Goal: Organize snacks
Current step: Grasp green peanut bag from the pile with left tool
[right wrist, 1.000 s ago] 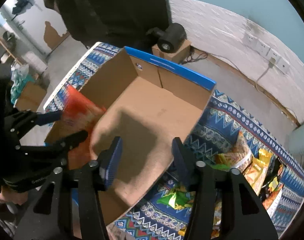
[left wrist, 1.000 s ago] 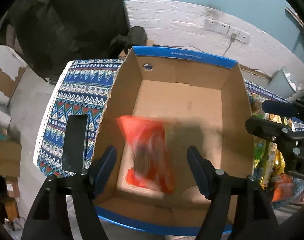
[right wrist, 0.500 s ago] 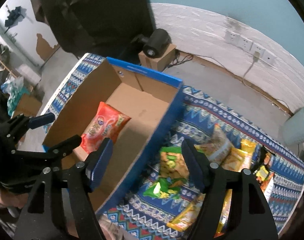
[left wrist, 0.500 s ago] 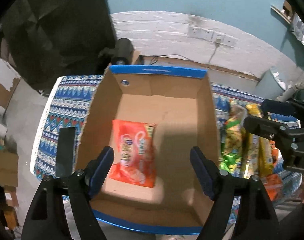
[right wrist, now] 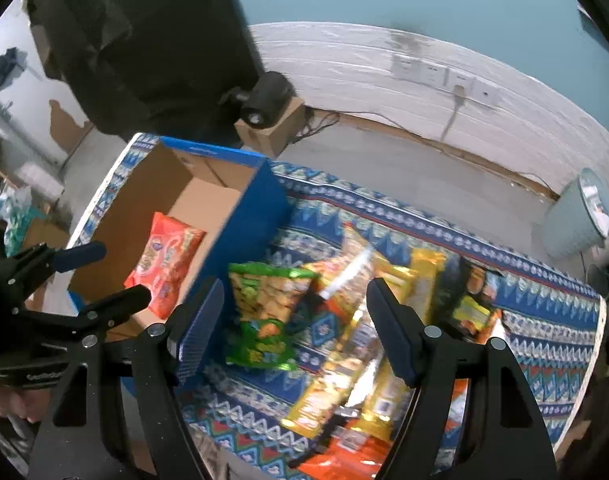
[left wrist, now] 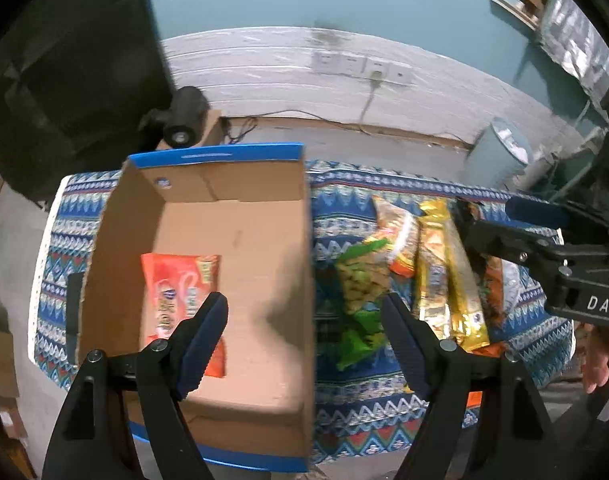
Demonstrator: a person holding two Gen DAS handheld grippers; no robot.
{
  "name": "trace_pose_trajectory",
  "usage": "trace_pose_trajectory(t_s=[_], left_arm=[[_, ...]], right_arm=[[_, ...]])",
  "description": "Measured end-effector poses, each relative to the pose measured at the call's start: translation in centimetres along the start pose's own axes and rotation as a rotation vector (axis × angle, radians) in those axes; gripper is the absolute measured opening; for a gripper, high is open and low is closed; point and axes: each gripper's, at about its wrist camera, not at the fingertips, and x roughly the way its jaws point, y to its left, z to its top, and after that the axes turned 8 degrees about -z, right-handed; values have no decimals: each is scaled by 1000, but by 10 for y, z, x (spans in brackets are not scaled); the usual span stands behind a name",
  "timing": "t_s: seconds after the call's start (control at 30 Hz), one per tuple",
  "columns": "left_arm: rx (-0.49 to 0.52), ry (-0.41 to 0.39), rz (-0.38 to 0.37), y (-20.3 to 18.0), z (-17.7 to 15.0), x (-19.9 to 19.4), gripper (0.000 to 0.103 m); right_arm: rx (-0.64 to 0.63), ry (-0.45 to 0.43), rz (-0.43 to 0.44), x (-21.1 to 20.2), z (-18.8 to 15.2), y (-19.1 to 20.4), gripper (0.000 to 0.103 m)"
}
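Patterned blue cloth point(left wrist: 384, 412) covers the table, and over it both the left gripper point(left wrist: 304, 344) and right gripper point(right wrist: 294, 320) are held with jaws apart and nothing between them. Mid-frame a red snack bag point(left wrist: 176, 292) lies in the cardboard box point(left wrist: 264, 264), its print blurred, while green and yellow packets point(right wrist: 344, 304) are piled at right. At the right edge "DAS" is read on the other gripper's body.

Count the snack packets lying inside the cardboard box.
1: an orange-red plastic snack packet lies flat on the floor of the brown cardboard box, near its left wall. Nothing else shows inside.

Orange packet point(left wrist: 176, 300), blue zigzag cloth point(left wrist: 384, 408), seemingly green bag point(right wrist: 264, 312)
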Motion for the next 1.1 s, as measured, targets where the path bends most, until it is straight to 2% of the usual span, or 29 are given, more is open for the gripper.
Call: trace_pose_trajectory(t_s=[0.4,0.77,1.0,1.1], left_arm=[[52,104,-49,-55,-6,35,80],[25,134,-23,-71,-9,68,80],[-26,179,-31,-71,-15,91,80],[-19,209,-14,-76,-19,103,80]], right_arm=[[86,11,-42,-11,-34,-64,75],[161,34,-80,-8,-61,-112,75],[212,95,-121,13,-81,-143,75],[226,126,-140,25,-88,-152,75]])
